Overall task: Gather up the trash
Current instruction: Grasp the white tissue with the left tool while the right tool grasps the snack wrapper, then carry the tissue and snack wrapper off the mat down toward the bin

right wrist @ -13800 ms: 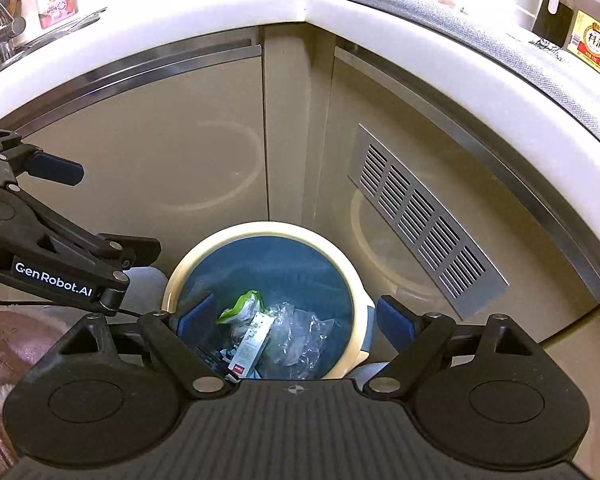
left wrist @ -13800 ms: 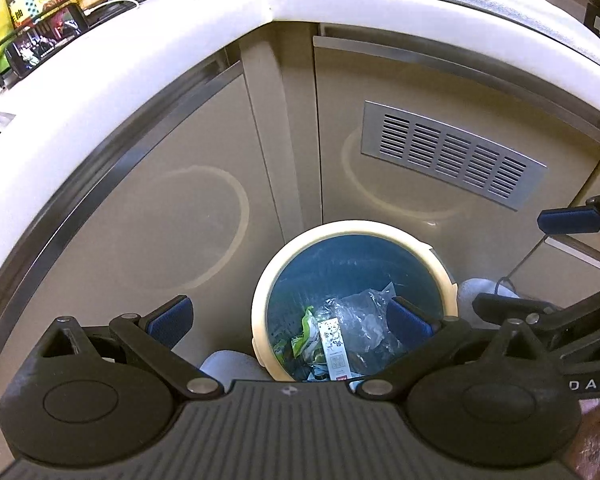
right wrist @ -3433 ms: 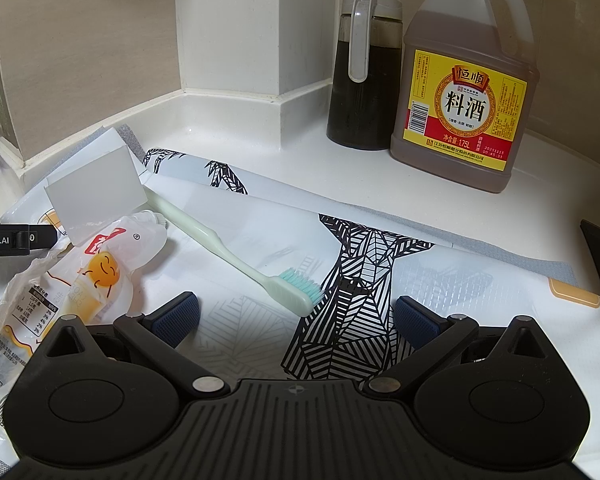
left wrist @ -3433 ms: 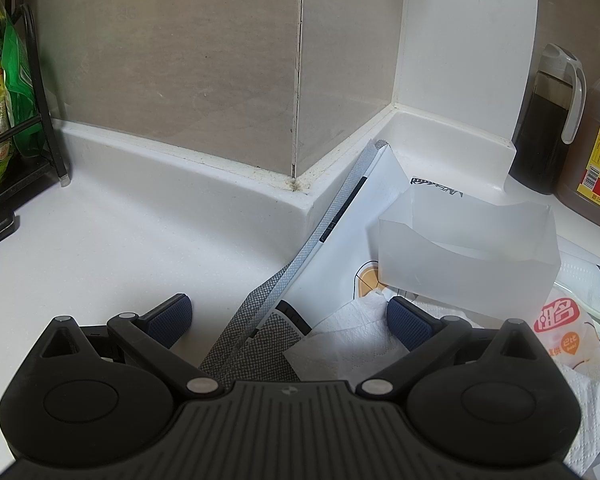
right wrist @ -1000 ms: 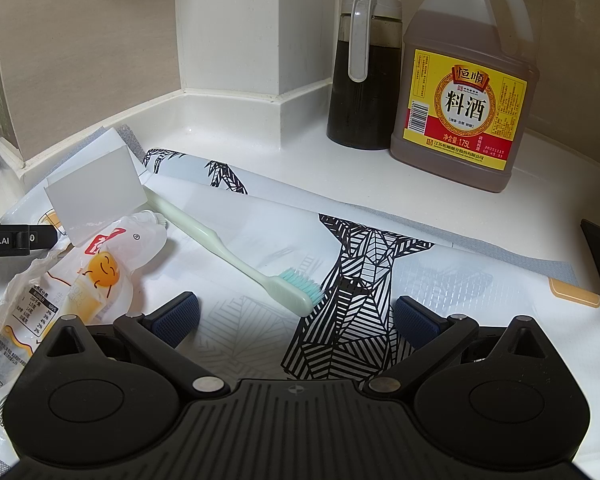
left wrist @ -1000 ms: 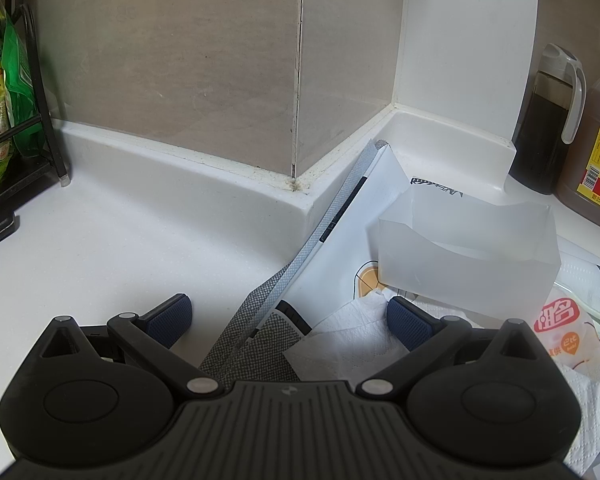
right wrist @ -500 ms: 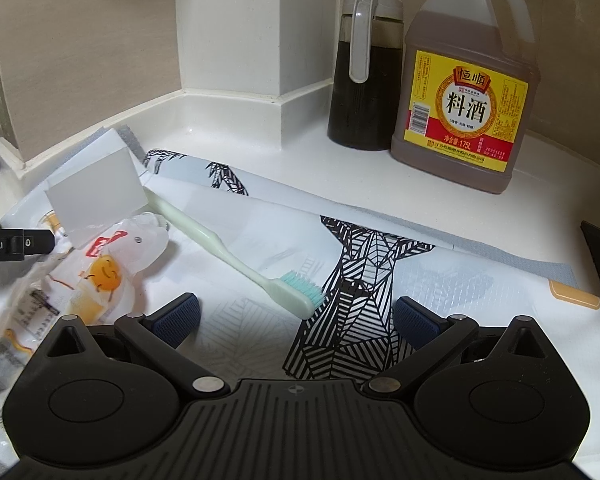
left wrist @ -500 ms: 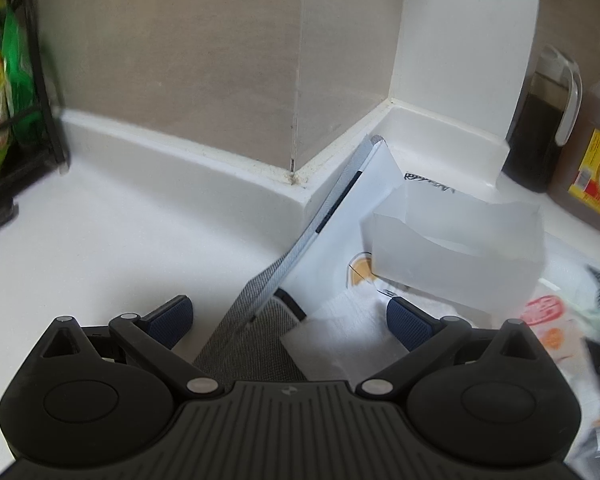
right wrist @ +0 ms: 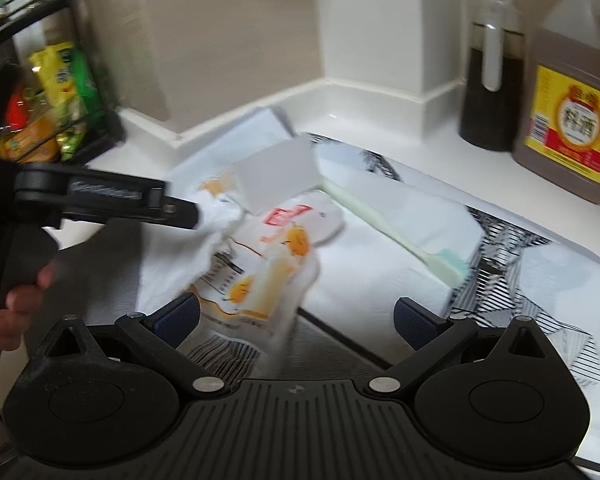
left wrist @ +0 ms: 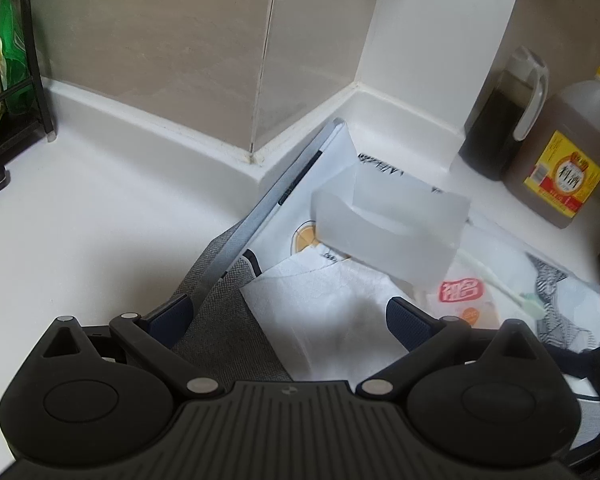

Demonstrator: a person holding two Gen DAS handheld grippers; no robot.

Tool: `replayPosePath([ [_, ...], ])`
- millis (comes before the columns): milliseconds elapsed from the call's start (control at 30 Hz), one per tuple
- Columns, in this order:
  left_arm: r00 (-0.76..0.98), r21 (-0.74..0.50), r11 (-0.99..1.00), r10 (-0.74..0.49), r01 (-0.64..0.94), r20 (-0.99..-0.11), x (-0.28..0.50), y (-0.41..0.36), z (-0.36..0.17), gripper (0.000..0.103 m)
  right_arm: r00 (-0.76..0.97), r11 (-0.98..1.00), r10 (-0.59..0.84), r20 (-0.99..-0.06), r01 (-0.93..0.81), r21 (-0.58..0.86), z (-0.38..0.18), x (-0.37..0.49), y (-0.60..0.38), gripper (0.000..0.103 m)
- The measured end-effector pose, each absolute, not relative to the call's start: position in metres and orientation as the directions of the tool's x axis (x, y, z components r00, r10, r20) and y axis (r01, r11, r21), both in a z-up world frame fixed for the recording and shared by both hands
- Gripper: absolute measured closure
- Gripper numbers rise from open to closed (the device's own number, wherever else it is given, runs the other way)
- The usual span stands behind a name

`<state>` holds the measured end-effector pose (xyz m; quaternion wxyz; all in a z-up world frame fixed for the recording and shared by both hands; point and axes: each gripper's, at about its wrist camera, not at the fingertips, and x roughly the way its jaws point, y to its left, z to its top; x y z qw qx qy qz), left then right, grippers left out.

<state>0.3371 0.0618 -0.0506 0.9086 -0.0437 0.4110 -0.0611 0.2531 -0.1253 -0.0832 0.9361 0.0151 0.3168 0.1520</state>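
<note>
Looks like the step here is picking the next bit of rubbish off the surface point(left wrist: 80, 216), and honestly the paper towel point(left wrist: 332, 300) is the obvious grab: it's the biggest loose thing and it sits right between the spread fingers of the left tool point(left wrist: 288, 316), which holds nothing yet. I'd push forward toward 12 o'clock until the pads straddle a crumpled fold, then close slowly, since thin paper probably slips or tears if you only nip an edge. Careful not to catch the printed mat point(right wrist: 520, 264) underneath. The right tool point(right wrist: 296, 320) is spread too and empty, with the snack wrapper point(right wrist: 268, 276) at its 11 o'clock, so that's a good second pick. In the right view the left tool's tip seems to touch the towel, but blur makes it hard to be sure. The frosted plastic box point(left wrist: 392, 220) sits at 1 o'clock from the left tool, resting against the wrapper, and the pale green toothbrush point(right wrist: 396, 228) lies just beside it, its bristles pointing to 3 o'clock. Room-wise: a white kitchen corner with beige tiles, a cooking wine jug point(right wrist: 568, 92) and dark sauce bottle point(right wrist: 492, 80) at 1 o'clock, a wire rack point(right wrist: 52, 92) of packets at 10.
</note>
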Motion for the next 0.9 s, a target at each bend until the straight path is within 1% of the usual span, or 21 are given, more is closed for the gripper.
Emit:
replayPosePath([
  [67,0.667,-0.141,0.988,-0.146,0.061,-0.731,0.331,0.066,-0.041,0.002,0.753,0.952,0.301,-0.585,-0.276,0.134,-0.084,0.253,-0.124,0.000],
  [167,0.670,-0.227,0.971,-0.218,0.076,-0.710,0.321,0.073,-0.027,0.002,0.749,0.949,0.314,-0.583,-0.273,0.160,-0.085,0.254,-0.128,0.000],
  [233,0.658,-0.243,0.965,-0.245,0.097,-0.712,0.315,0.069,-0.022,0.002,0.745,0.944,0.331,-0.580,-0.274,0.186,-0.085,0.253,-0.131,0.000],
  [300,0.642,-0.225,0.966,-0.251,0.125,-0.724,0.314,0.062,-0.026,0.002,0.734,0.933,0.360,-0.576,-0.294,0.209,-0.086,0.252,-0.132,0.000],
  [367,0.596,-0.223,0.968,-0.246,0.113,-0.764,0.322,0.056,-0.042,0.002,0.723,0.925,0.378,-0.577,-0.310,0.219,-0.089,0.252,-0.129,0.001],
  [400,0.569,-0.243,0.964,-0.260,0.108,-0.780,0.325,0.056,-0.052,0.007,0.723,0.919,0.393,-0.568,-0.322,0.227,-0.090,0.252,-0.128,0.006],
  [433,0.561,-0.256,0.962,-0.267,0.100,-0.784,0.328,0.056,-0.060,0.012,0.722,0.911,0.413,-0.555,-0.338,0.237,-0.090,0.249,-0.129,0.019],
  [467,0.598,-0.257,0.960,-0.269,0.109,-0.755,0.325,0.056,-0.060,0.020,0.716,0.901,0.433,-0.548,-0.351,0.255,-0.090,0.248,-0.129,0.029],
  [500,0.583,-0.272,0.955,-0.289,0.120,-0.759,0.326,0.056,-0.061,0.048,0.711,0.891,0.453,-0.538,-0.354,0.283,-0.089,0.247,-0.131,0.043],
  [533,0.581,-0.287,0.949,-0.306,0.127,-0.754,0.326,0.056,-0.061,0.074,0.712,0.888,0.460,-0.531,-0.351,0.297,-0.088,0.245,-0.133,0.059],
  [567,0.571,-0.314,0.941,-0.327,0.125,-0.753,0.327,0.058,-0.062,0.092,0.718,0.888,0.459,-0.524,-0.348,0.301,-0.086,0.243,-0.134,0.062],
  [600,0.560,-0.349,0.929,-0.355,0.122,-0.749,0.327,0.061,-0.062,0.101,0.721,0.888,0.458,-0.520,-0.345,0.303,-0.083,0.242,-0.136,0.068],
  [633,0.567,-0.362,0.924,-0.365,0.123,-0.738,0.325,0.064,-0.061,0.101,0.729,0.891,0.453,-0.514,-0.342,0.300,-0.081,0.239,-0.138,0.072],
  [700,0.606,-0.327,0.935,-0.341,0.138,-0.719,0.315,0.064,-0.053,0.101,0.757,0.905,0.423,-0.498,-0.332,0.264,-0.075,0.230,-0.140,0.075],
  [800,0.639,-0.320,0.934,-0.346,0.161,-0.687,0.298,0.067,-0.037,0.101,0.789,0.919,0.392,-0.472,-0.318,0.232,-0.069,0.213,-0.148,0.076],
  [900,0.675,-0.278,0.942,-0.328,0.186,-0.660,0.271,0.069,-0.021,0.101,0.818,0.937,0.346,-0.459,-0.275,0.216,-0.066,0.195,-0.159,0.076],
])
